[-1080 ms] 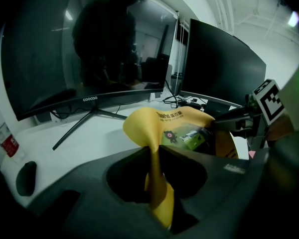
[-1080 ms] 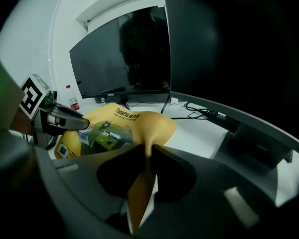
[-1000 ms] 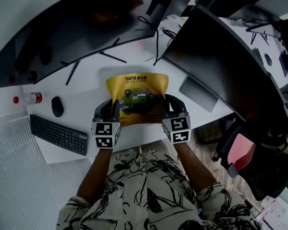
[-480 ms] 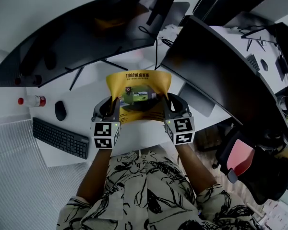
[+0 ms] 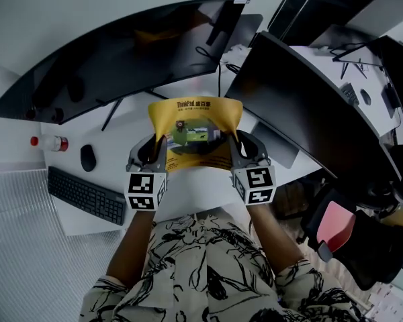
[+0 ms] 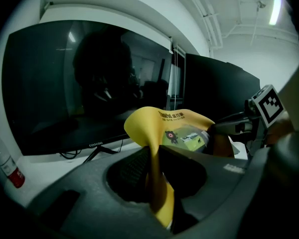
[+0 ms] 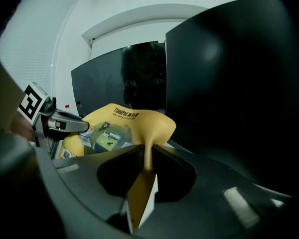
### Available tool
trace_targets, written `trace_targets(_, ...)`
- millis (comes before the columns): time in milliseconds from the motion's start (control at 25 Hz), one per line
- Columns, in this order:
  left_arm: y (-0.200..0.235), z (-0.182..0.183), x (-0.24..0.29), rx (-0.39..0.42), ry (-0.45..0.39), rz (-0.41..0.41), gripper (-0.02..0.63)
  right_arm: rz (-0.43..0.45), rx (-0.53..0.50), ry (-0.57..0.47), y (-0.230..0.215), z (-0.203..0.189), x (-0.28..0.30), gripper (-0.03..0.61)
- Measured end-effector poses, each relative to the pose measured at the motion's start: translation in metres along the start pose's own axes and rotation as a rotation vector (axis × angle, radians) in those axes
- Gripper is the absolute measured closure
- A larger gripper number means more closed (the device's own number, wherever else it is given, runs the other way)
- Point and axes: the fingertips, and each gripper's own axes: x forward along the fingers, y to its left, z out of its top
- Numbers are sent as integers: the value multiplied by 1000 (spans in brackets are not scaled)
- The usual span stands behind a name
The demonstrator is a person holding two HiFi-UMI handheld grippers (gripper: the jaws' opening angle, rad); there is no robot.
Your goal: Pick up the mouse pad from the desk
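We look down from the head view at a yellow mouse pad held between two hand-held grippers, in front of the person's patterned shirt and over the white desk. The left gripper has the pad's left edge and the right gripper has its right edge.

In the left gripper view, the jaws are nearly together and pinch a thin fold of yellow material that stands on edge between them. The right gripper view shows the same thing: jaws nearly closed, pressing the pad's edge, with the pale underside showing below the pinch.

The pad bows between the two grips. Its far edge curls up in front of the dark curved monitor, and its printed picture faces up. In both gripper views the pad hangs in the air with the screens behind it, so we judge that it is off the desk surface, though no view shows the gap under it plainly.

On the desk to the left, well apart from the pad, lie a black keyboard, a black mouse and a small bottle with a red cap. A second dark monitor stands at the right.

We judge the pick-up essentially done: both grips are set and the pad is raised. At most it remains to keep hold of it and carry it clear.
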Motion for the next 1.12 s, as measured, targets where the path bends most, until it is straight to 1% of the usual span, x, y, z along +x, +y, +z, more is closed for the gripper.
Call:
trace_targets(360, 7, 46, -4, 31, -81, -6, 543, -21, -21, -91, -5, 49, -6, 509)
trace_targets(800, 6, 93, -29, 64, -176, 15, 543, -16, -47, -190, -1, 96, -33, 509)
trace_targets(1120, 2, 124, -52, 84, -272, 25, 543, -14, -77, -276, 2, 127, -52, 511)
